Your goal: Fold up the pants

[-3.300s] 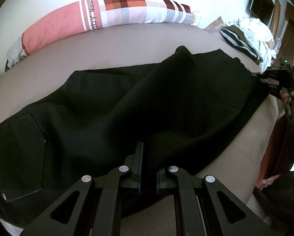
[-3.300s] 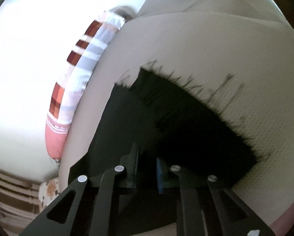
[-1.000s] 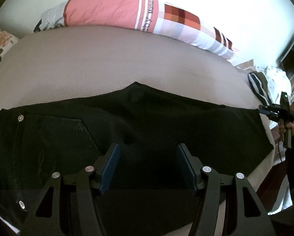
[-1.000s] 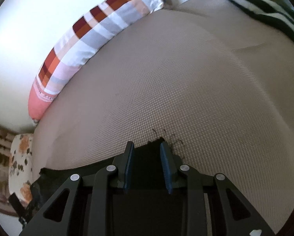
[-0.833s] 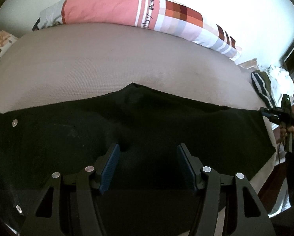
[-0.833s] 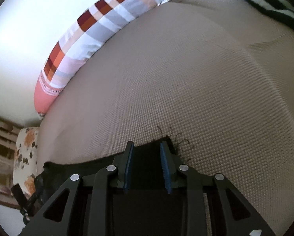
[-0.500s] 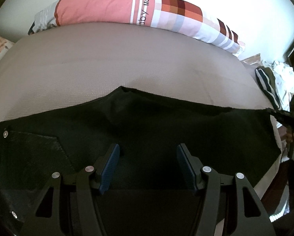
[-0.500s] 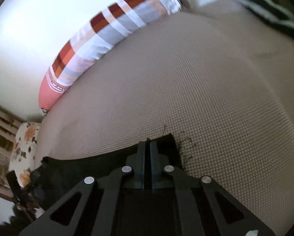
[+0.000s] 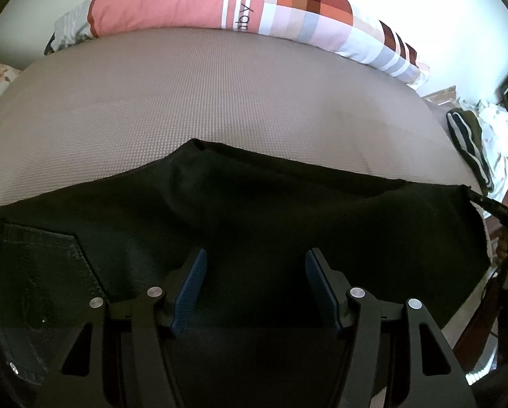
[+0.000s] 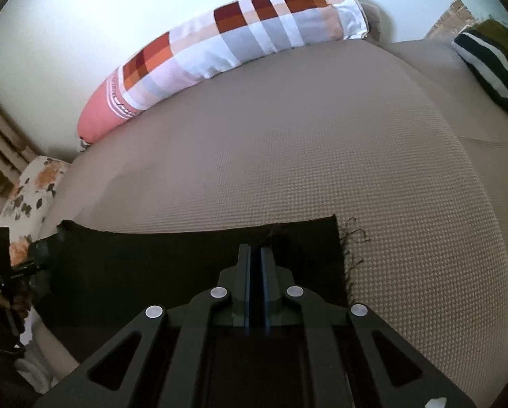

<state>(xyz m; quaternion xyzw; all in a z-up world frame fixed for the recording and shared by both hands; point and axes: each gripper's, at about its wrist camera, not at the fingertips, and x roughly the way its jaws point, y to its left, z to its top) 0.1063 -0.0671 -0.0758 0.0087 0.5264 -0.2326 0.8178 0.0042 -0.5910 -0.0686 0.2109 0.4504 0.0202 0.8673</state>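
The left gripper [image 9: 255, 268] hangs with its blue-padded fingers [image 9: 190, 285] spread wide, nothing between them, poised just over the middle of the black pants [image 9: 271, 210]. The right gripper [image 10: 255, 255] has its fingers pressed together, pinching the frayed hem end of the pants [image 10: 186, 258], where loose threads trail onto the cover.

The pants lie stretched lengthwise along the near edge of a bed covered in a beige textured bedspread [image 9: 203, 102]. In the left wrist view a back pocket [image 9: 39, 272] with metal rivets sits at the left, and the far right end of the cloth meets the other gripper at the picture's edge.

A long bolster pillow [image 9: 254, 13], pink at one end and checked in red, orange and grey at the other, lies along the far side of the bed against a pale wall. A dark striped garment [image 10: 492, 64] rests near the bed's end, and a floral cushion [image 10: 33, 190] shows at the opposite end.
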